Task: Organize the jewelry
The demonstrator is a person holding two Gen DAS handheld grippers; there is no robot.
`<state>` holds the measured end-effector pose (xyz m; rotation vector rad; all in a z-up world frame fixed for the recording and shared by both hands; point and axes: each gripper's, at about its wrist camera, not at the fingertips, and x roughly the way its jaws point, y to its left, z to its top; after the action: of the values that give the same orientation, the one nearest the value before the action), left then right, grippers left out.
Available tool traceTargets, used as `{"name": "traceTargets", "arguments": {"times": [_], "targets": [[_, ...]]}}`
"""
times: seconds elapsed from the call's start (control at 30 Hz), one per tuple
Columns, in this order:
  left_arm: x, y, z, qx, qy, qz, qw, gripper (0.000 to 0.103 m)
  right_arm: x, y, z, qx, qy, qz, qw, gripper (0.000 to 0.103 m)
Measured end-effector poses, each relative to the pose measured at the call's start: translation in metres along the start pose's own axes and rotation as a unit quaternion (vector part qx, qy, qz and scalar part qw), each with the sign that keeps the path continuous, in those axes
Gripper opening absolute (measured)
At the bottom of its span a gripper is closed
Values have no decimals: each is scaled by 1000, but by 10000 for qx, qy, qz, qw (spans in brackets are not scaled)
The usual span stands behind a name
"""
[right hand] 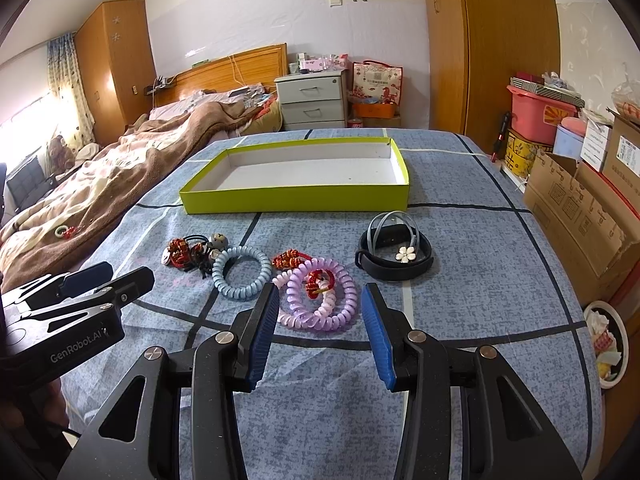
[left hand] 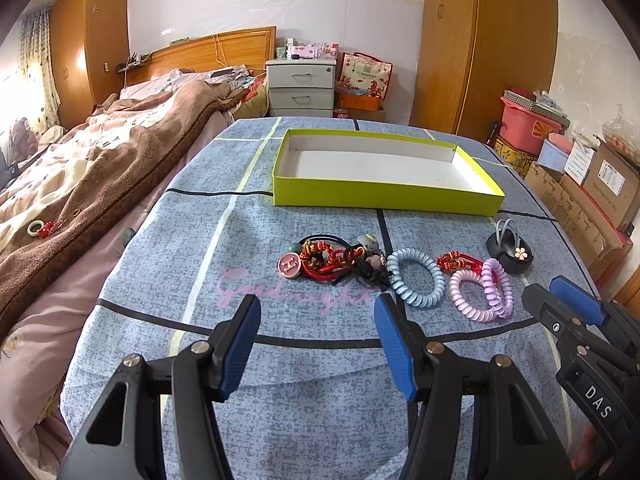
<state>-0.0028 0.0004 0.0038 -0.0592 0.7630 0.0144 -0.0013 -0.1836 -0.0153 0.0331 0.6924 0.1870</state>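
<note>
Left gripper (left hand: 316, 322) and right gripper (right hand: 320, 312) hovering low over the blue checked cloth-covered counter (left hand: 320, 400), jaws of both spread wide, holding nothing. Ahead, in a row: a tangle of red knotted cords and charms (left hand: 328, 260), a pale blue spiral hair coil (left hand: 416, 278), pink and lilac spiral hair coils (right hand: 320, 300) just before the right gripper, a black band with a white flower (right hand: 394, 258). Beyond these, a shallow lime-green cardboard tray (left hand: 384, 196), white inside, nothing visible in it.
</note>
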Motion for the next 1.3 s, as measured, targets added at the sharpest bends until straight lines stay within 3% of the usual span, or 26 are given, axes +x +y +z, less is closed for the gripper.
{"name": "traceTargets", "arguments": {"times": [0.33,0.57,0.77,0.9,1.03,1.13,1.3], "targets": [[7,2,1,70,203,51,9998,61,4,0,0,-7,59,19,10000,44],[13,18,5,48,286,-234,9993,61,9,-11,2,42,193,163,9997,44],[25,38,5,-339,406,-622,9967,61,23,-27,3,132,518,200,9984,44],[33,46,6,-339,459,-643,9963,61,33,-31,5,187,699,236,9971,44],[37,52,6,-452,551,-726,9948,61,42,-41,11,535,785,516,9941,44],[39,55,7,-448,604,-720,9946,61,48,-41,14,462,835,466,9943,44],[44,56,9,-453,740,-675,9939,61,54,-35,15,366,902,844,9917,44]]}}
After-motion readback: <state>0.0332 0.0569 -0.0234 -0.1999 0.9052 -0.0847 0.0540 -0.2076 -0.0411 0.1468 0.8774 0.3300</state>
